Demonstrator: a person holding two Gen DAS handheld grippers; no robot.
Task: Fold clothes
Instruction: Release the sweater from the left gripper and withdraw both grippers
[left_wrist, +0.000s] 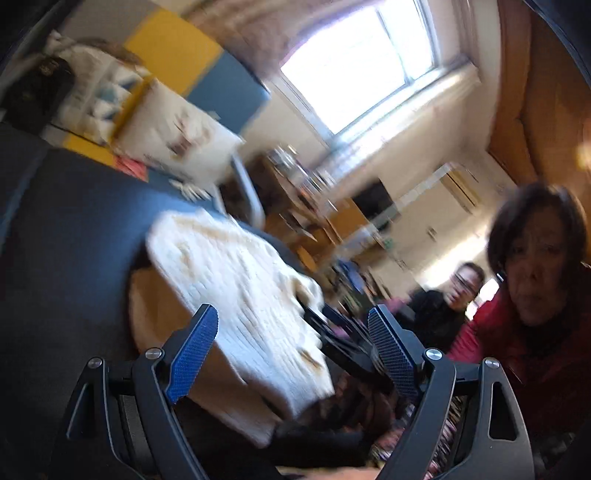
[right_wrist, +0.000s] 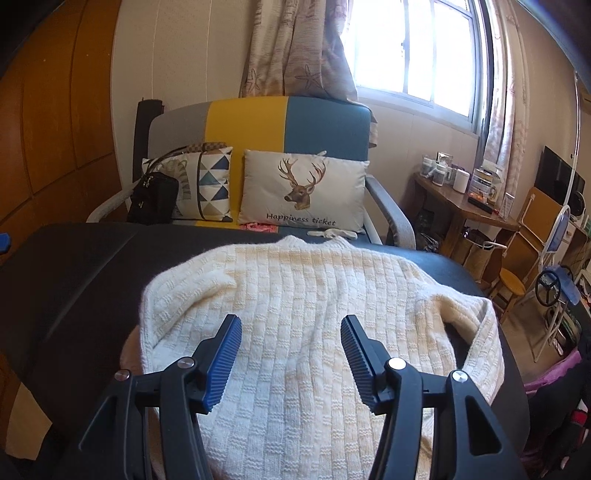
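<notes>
Left wrist view, blurred: left gripper (left_wrist: 291, 326) jaws spread wide, nothing between the blue pads (left_wrist: 192, 354); cream knitted sweater (left_wrist: 240, 291) beyond and below, lying on a dark padded surface (left_wrist: 74, 240), long axis slanting from upper left to lower right; second black gripper (left_wrist: 340, 343) at the sweater's right edge, grip not discernible here; person in red top (left_wrist: 532, 332) at right, another person (left_wrist: 443, 306) behind. Right wrist view, sharp: right gripper (right_wrist: 291, 334) jaws parted moderately, empty, hovering above the sweater (right_wrist: 295, 295); sweater flat on dark surface (right_wrist: 74, 277), neckline pointing away toward the sofa (right_wrist: 288, 122), hem nearest the camera, long axis running near to far; right sleeve folded inward along the edge; deer cushion (right_wrist: 303, 192), triangle cushion (right_wrist: 207, 184), black bag (right_wrist: 153, 201) on sofa; side table (right_wrist: 465, 206) at right.
</notes>
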